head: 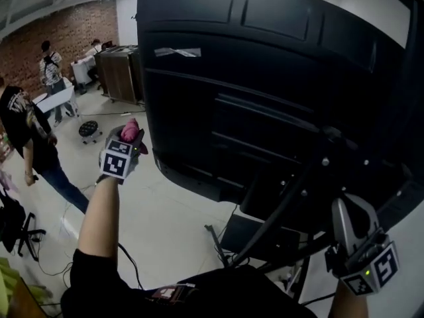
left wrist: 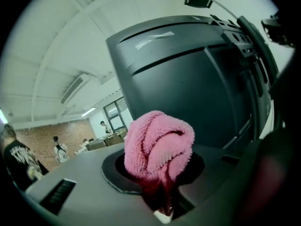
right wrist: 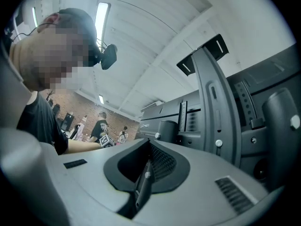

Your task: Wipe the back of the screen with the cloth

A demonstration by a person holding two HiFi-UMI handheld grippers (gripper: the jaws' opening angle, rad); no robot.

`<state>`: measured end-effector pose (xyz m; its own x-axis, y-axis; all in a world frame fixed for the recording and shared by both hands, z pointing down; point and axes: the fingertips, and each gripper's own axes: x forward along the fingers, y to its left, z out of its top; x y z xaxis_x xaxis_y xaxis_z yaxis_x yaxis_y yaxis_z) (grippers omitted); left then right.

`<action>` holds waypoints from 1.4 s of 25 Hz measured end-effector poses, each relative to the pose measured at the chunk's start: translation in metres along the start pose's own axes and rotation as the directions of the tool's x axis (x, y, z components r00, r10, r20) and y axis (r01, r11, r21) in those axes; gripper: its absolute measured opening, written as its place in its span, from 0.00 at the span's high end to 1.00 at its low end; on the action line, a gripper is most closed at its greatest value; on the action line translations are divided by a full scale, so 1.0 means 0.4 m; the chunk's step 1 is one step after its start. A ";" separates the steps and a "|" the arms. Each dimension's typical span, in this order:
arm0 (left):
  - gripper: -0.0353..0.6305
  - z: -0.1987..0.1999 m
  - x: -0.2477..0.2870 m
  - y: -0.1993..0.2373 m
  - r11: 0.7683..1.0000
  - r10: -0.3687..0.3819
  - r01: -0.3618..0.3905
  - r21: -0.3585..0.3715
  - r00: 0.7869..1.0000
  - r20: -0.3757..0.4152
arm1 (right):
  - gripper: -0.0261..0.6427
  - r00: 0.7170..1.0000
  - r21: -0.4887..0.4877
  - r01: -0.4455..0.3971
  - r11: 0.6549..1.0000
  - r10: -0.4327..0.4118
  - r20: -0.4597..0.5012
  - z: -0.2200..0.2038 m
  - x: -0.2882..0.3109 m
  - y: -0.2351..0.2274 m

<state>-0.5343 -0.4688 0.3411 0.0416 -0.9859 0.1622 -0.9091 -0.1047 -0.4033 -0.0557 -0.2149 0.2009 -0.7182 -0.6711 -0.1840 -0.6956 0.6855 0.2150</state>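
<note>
Left arm (head: 99,224) is stretched forward and up, forearm bare. It holds the left gripper (head: 127,144) beside the lower left edge of the screen (head: 265,78). The jaws are clamped on a bunched pink cloth (head: 130,130), which sticks out past the tips. In the left gripper view the cloth (left wrist: 159,145) faces the screen's dark back (left wrist: 188,88) with a gap between them, no contact visible.

The right gripper (head: 346,227) sits low at the right, under the screen, jaws pointing up near the stand bracket (right wrist: 211,102). In the right gripper view its jaws (right wrist: 146,173) are closed together with nothing between them.

A person in a black shirt (head: 26,138) stands at far left, well apart from the screen.
</note>
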 end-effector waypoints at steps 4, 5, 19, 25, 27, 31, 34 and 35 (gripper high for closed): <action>0.76 -0.044 0.097 -0.018 0.980 -0.097 0.108 -0.169 0.993 0.072 | 0.96 0.998 -0.006 0.051 0.999 -0.051 -0.030 -0.011 -0.006 -0.012; 0.76 -0.037 0.113 -0.029 0.978 -0.103 0.116 -0.172 0.991 0.082 | 0.96 0.998 -0.005 0.060 0.998 -0.061 -0.035 -0.014 -0.008 -0.015; 0.75 0.176 0.062 -0.341 0.979 -0.205 0.205 0.015 0.963 0.176 | 0.96 0.996 0.022 0.083 0.996 -0.082 -0.024 -0.029 -0.059 -0.048; 0.76 0.273 0.009 -0.564 0.943 -0.332 0.327 0.058 0.919 0.213 | 0.96 0.996 0.034 0.086 0.996 -0.086 -0.008 -0.028 -0.104 -0.070; 0.72 0.277 0.001 -0.606 0.949 -0.316 0.312 0.051 0.928 0.199 | 0.96 0.996 0.039 0.086 0.996 -0.086 -0.006 -0.030 -0.116 -0.078; 0.73 0.275 0.006 -0.613 0.975 -0.219 0.212 0.059 0.962 0.160 | 0.96 0.997 0.055 0.083 0.995 -0.082 -0.005 -0.041 -0.128 -0.086; 0.73 0.280 -0.003 -0.618 0.982 -0.190 0.184 0.046 0.965 0.183 | 0.96 0.997 0.064 0.075 0.995 -0.075 -0.011 -0.052 -0.127 -0.088; 0.73 0.284 -0.010 -0.633 0.980 -0.200 0.194 0.050 0.961 0.192 | 0.96 0.997 0.065 0.073 0.995 -0.072 -0.012 -0.055 -0.126 -0.089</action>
<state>-0.2571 -0.4533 0.3405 0.3013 -0.9514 0.0637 -0.8619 -0.3003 -0.4086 0.0059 -0.2116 0.2237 -0.6658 -0.7223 -0.1871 -0.7458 0.6518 0.1377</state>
